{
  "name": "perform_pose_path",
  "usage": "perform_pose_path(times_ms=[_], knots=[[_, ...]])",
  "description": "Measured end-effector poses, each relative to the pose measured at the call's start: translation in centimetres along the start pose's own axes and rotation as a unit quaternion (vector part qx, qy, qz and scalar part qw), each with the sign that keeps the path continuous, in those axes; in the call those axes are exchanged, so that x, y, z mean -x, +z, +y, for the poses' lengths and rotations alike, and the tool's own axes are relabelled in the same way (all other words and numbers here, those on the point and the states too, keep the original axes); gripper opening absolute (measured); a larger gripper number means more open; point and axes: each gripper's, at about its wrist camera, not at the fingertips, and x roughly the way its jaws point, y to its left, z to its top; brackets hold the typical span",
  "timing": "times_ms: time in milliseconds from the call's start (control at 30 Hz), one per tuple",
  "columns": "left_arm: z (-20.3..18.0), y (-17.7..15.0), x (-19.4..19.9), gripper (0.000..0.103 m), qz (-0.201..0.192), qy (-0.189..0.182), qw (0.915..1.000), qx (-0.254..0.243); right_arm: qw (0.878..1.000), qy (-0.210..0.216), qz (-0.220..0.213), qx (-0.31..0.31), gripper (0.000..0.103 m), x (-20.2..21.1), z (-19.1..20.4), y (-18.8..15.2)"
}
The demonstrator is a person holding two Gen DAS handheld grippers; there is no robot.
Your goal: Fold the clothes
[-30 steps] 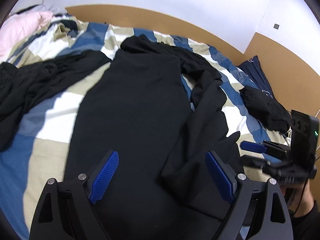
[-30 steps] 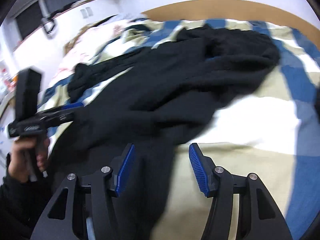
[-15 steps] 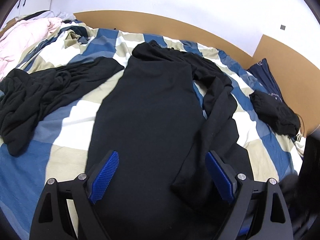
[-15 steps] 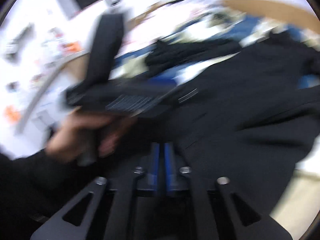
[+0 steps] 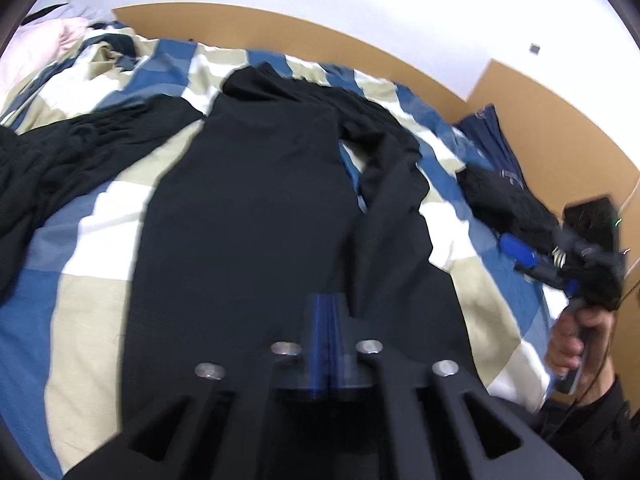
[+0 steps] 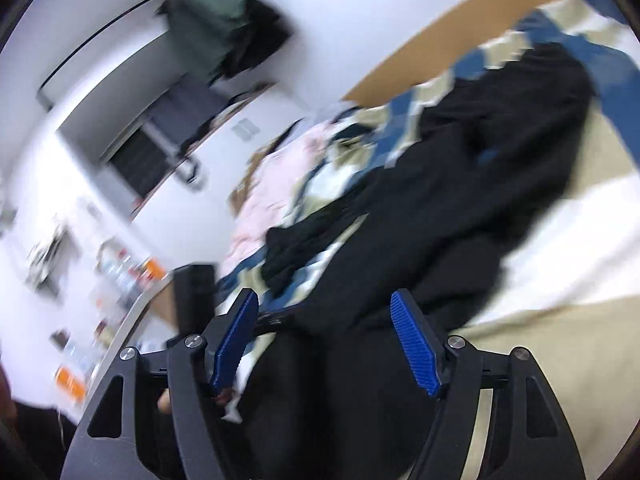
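A long black garment (image 5: 256, 200) lies spread flat down the checked duvet (image 5: 100, 308), its right sleeve (image 5: 392, 184) folded along its side. My left gripper (image 5: 328, 320) hangs over the garment's near end with its blue pads pressed together; blur hides whether cloth is caught between them. To the right, a hand (image 5: 572, 340) holds my right gripper (image 5: 536, 260) above the duvet's edge. In the right wrist view the right gripper (image 6: 326, 340) has its jaws opening. The black garment (image 6: 460, 208) lies below and between the pads, which do not press on it.
A second black garment (image 5: 60, 160) is crumpled at the left, and a pink blanket (image 5: 40, 48) lies beyond it. A small black bundle (image 5: 500, 196) and a navy item (image 5: 492, 140) sit at the right. A brown board (image 5: 360, 52) backs the bed. Shelves (image 6: 80, 280) stand beside it.
The left jaws went from wide open to fully closed over the garment's near end. The right gripper closed, swung sideways, then opened again, and it reappears at the right of the left wrist view.
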Motion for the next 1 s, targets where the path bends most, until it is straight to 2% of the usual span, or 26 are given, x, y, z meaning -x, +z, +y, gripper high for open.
perform_pose_path(times_ms=[67,100,167,233,300,400,433,467,500,567,600,633,700,767,833,867,900,933,967,1000], knots=[[2.2,0.9,3.2,0.000,-0.050,0.045,0.9975,0.021,1.000,-0.022,-0.003,-0.011,0.071,0.5,-0.8,0.0],[3.6,1.1,4.5,0.000,-0.055,0.057,0.9964,0.031,0.999,-0.030,-0.003,-0.015,0.071,0.2,-0.9,0.0],[5.5,0.7,5.2,0.000,-0.028,0.052,0.9972,0.046,0.999,-0.039,0.006,-0.015,0.071,0.6,-1.0,-0.6],[6.5,-0.5,3.5,0.003,0.017,0.024,0.9972,0.069,0.998,-0.058,0.022,-0.005,0.071,0.5,-1.3,-0.9],[6.5,-1.5,1.9,0.023,0.049,-0.008,0.9954,0.082,0.996,-0.076,0.039,0.005,0.071,0.0,-1.7,-1.0],[4.0,-2.1,0.2,0.041,0.069,-0.062,0.9939,0.060,0.995,-0.085,0.054,0.003,0.071,-0.6,-2.1,-1.6],[3.3,-2.2,0.2,0.042,0.064,-0.075,0.9939,0.048,0.995,-0.085,0.056,0.001,0.072,-0.7,-2.2,-1.8],[2.6,-2.3,0.2,0.048,0.060,-0.087,0.9937,0.036,0.995,-0.085,0.056,0.001,0.072,-0.8,-2.2,-1.8],[1.8,-2.2,0.2,0.061,0.057,-0.091,0.9941,0.019,0.995,-0.086,0.057,0.002,0.072,-0.8,-2.1,-1.9],[1.0,-2.5,-0.6,0.076,0.060,-0.083,0.9947,-0.005,0.995,-0.085,0.057,0.006,0.072,-0.9,-2.0,-2.0],[1.1,-2.7,-1.3,0.073,0.076,-0.084,0.9936,-0.001,0.995,-0.086,0.059,0.006,0.072,-1.0,-1.9,-2.0],[1.4,-2.7,-1.5,0.068,0.078,-0.105,0.9914,0.013,0.994,-0.087,0.061,0.007,0.072,-1.1,-1.9,-2.1],[1.6,-2.7,-1.2,0.003,0.076,-0.141,0.9867,0.027,0.994,-0.091,0.064,0.005,0.072,-1.2,-2.0,-2.2],[1.3,-2.2,0.2,0.000,0.058,-0.137,0.9887,0.015,0.993,-0.095,0.066,0.003,0.072,-1.3,-2.2,-2.3],[1.5,-1.6,2.8,0.000,0.014,-0.120,0.9927,0.006,0.993,-0.100,0.068,0.004,0.072,-1.2,-2.3,-2.3],[1.8,-1.3,3.6,0.000,0.006,-0.126,0.9920,0.008,0.993,-0.101,0.068,0.004,0.072,-1.2,-2.3,-2.3],[2.1,-1.1,4.3,0.003,0.000,-0.132,0.9912,0.009,0.993,-0.101,0.068,0.003,0.072,-1.2,-2.4,-2.4],[2.2,-1.4,4.2,0.009,0.011,-0.144,0.9895,0.007,0.993,-0.101,0.068,0.002,0.072,-1.2,-2.4,-2.4],[2.3,-1.8,3.4,0.035,0.029,-0.157,0.9871,0.007,0.992,-0.102,0.070,0.002,0.072,-1.3,-2.4,-2.4],[2.3,-1.9,2.3,0.066,0.042,-0.155,0.9871,0.007,0.992,-0.102,0.071,0.001,0.072,-1.4,-2.5,-2.5]])
